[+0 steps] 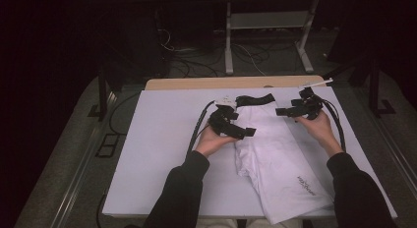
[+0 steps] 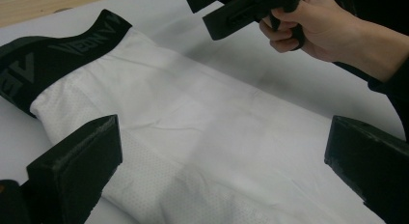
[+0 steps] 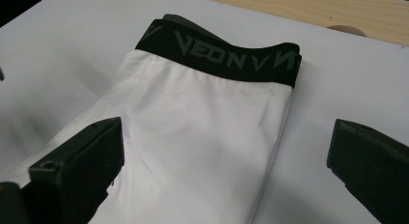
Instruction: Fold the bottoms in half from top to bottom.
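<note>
A pair of white shorts (image 1: 275, 154) with a black lettered waistband (image 1: 255, 99) lies folded lengthwise on the white table cover, waistband at the far end. The left gripper (image 1: 235, 129) hovers over the garment's left edge near the waistband, jaws wide open and empty; in its own view the white fabric (image 2: 202, 132) lies between the jaws. The right gripper (image 1: 291, 111) is held over the garment's upper right edge, jaws open and empty, facing the waistband (image 3: 226, 57). The right hand with its gripper (image 2: 231, 11) also appears at the top of the left gripper view.
A white cover (image 1: 157, 139) spans the table, with a wooden edge (image 1: 216, 83) at the far side. Black cables (image 1: 196, 129) trail from both grippers. Beyond the table stands a metal stand (image 1: 268, 31) with floor cables around it in a dark room.
</note>
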Demonstrator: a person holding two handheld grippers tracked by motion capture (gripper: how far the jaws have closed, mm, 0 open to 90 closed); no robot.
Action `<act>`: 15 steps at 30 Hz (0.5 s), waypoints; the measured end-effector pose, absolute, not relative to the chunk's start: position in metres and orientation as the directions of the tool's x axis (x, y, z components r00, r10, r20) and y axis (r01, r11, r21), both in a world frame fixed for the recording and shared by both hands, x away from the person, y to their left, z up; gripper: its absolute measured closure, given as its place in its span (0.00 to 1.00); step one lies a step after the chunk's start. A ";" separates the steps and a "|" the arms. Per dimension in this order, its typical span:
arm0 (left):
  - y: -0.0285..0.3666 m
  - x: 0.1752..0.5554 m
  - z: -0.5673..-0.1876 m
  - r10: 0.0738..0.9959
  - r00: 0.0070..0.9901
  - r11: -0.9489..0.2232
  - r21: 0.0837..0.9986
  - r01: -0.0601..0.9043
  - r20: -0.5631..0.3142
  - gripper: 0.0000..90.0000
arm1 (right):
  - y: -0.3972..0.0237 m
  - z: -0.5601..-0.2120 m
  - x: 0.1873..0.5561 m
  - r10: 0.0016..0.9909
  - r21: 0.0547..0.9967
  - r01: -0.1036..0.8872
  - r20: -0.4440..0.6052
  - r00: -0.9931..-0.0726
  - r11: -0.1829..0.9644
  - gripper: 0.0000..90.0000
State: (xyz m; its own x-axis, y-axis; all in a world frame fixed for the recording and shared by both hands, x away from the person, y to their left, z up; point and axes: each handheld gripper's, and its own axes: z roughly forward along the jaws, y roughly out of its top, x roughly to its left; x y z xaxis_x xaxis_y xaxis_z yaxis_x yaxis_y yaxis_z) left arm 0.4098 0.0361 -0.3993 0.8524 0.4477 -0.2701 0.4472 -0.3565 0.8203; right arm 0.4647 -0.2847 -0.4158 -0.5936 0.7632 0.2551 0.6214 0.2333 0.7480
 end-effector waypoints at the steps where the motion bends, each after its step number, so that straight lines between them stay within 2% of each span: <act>1: 0.037 0.412 -0.399 0.447 0.853 -0.359 0.820 0.446 -0.269 0.00 | -0.285 -0.416 0.464 0.763 0.746 0.623 0.255 -0.593 0.235 0.00; 15: 0.042 0.436 -0.403 0.468 0.838 -0.354 0.809 0.469 -0.281 0.00 | -0.289 -0.424 0.464 0.761 0.729 0.647 0.283 -0.583 0.224 0.00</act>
State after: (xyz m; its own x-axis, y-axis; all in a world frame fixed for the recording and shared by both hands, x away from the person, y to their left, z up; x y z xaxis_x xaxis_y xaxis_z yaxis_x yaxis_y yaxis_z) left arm 0.4355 0.0425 -0.4027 0.8378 0.4679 -0.2813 0.4692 -0.3539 0.8091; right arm 0.4643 -0.2885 -0.4242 -0.5830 0.7615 0.2834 0.6473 0.2244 0.7285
